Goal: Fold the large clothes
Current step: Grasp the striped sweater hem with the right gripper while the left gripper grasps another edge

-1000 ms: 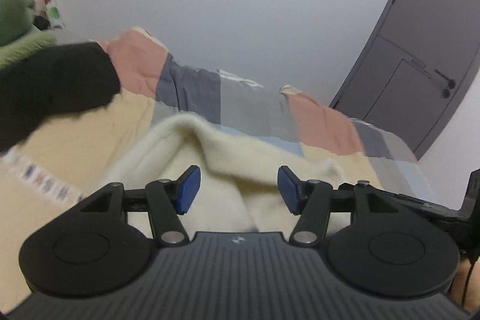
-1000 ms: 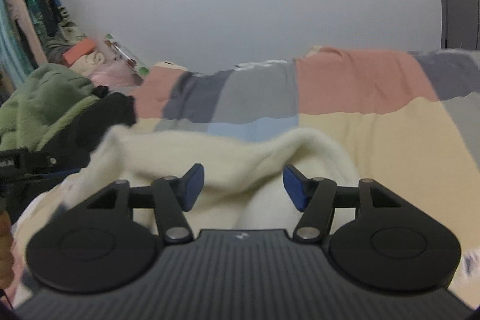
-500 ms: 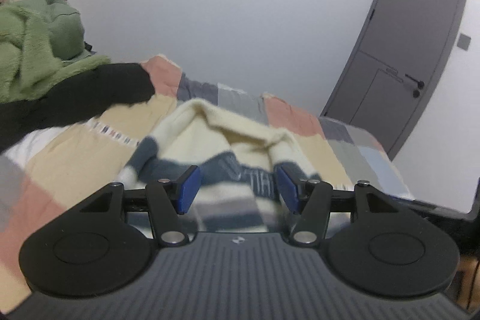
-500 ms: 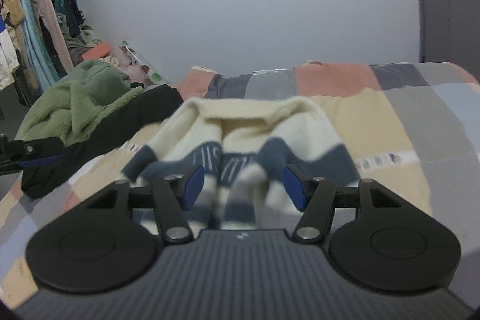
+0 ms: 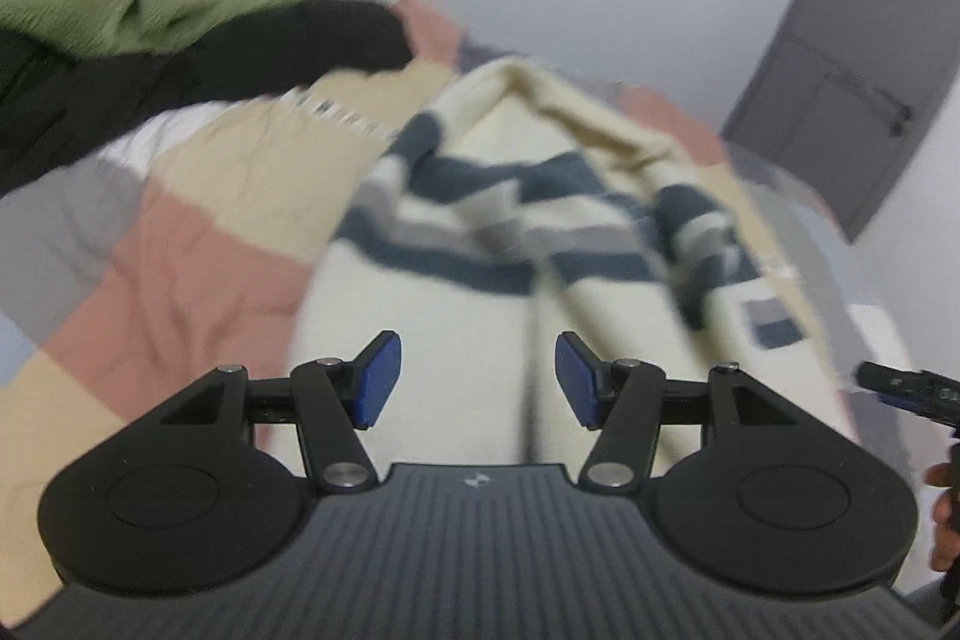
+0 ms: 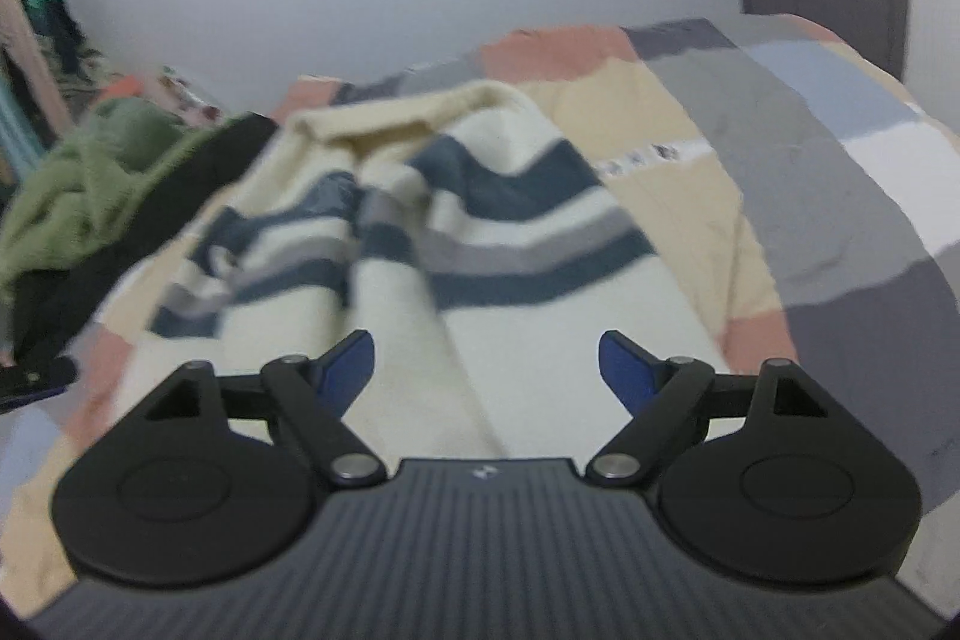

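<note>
Currently the bed (image 6: 810, 196), under a patchwork quilt in peach, tan, grey and blue blocks, carries the work. Sweater (image 6: 510, 280) lies spread along it, cream with navy and grey stripes, collar end far, plain hem end near both grippers; creases run lengthwise down the middle. A green and black clothes pile (image 5: 120, 10) sits beside it on the left. Judged step: garment laid out, first fold not yet made. Next move calls for gripping the near hem. Left gripper (image 5: 477, 379) open, empty. Right gripper (image 6: 486, 370) wider open, empty.
</note>
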Motion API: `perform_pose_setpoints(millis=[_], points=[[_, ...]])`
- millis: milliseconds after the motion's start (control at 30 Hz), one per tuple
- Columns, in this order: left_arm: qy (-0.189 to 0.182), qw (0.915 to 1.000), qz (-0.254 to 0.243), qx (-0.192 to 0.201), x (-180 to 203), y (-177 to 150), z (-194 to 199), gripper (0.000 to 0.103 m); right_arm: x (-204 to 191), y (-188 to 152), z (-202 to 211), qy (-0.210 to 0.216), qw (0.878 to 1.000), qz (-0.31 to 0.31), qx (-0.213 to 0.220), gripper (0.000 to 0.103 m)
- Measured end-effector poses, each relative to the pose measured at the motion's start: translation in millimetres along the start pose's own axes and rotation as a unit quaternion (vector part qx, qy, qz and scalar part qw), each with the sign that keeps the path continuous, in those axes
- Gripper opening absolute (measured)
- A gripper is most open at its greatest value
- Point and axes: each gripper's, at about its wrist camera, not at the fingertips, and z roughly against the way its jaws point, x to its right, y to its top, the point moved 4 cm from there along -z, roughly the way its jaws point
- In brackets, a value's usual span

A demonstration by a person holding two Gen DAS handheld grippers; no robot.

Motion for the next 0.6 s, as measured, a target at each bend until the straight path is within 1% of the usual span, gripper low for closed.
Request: perform_pose_setpoints(millis=[100,167,233,300,367,467,533,600], points=[[0.039,0.9992,-0.008,-0.009,-15,-1,-16,0.063,8,-7,-16,-0.015,1.0,-0.015,-0.01,0.083],[0.057,0.9982,-0.007,-0.015,-24,1,-25,0.064,15,-11,-25,-0.032,0.999,-0.025,-0.013,0.083],[0.082,0.9964,-0.008,-0.022,-32,4,-35,0.064,27,-12,-34,-0.079,0.996,-0.033,-0.005,0.083],[0.093,0.9954,0.001,-0.025,-42,8,-44,0.065,41,-11,-40,-0.105,0.993,-0.053,-0.001,0.083],[0.102,0.9943,0.013,-0.028,-50,11,-52,0.065,57,-10,-49,-0.118,0.99,-0.081,-0.004,0.083],[0.119,0.9918,0.031,-0.036,-62,12,-64,0.065,74,-8,-59,-0.131,0.985,-0.108,-0.009,0.083],[0.123,0.9909,0.038,-0.039,-66,11,-70,0.065,82,-8,-67,-0.131,0.984,-0.12,-0.015,0.083],[0.121,0.9904,0.052,-0.041,-72,9,-74,0.065,88,-8,-77,-0.122,0.983,-0.133,-0.023,0.083]])
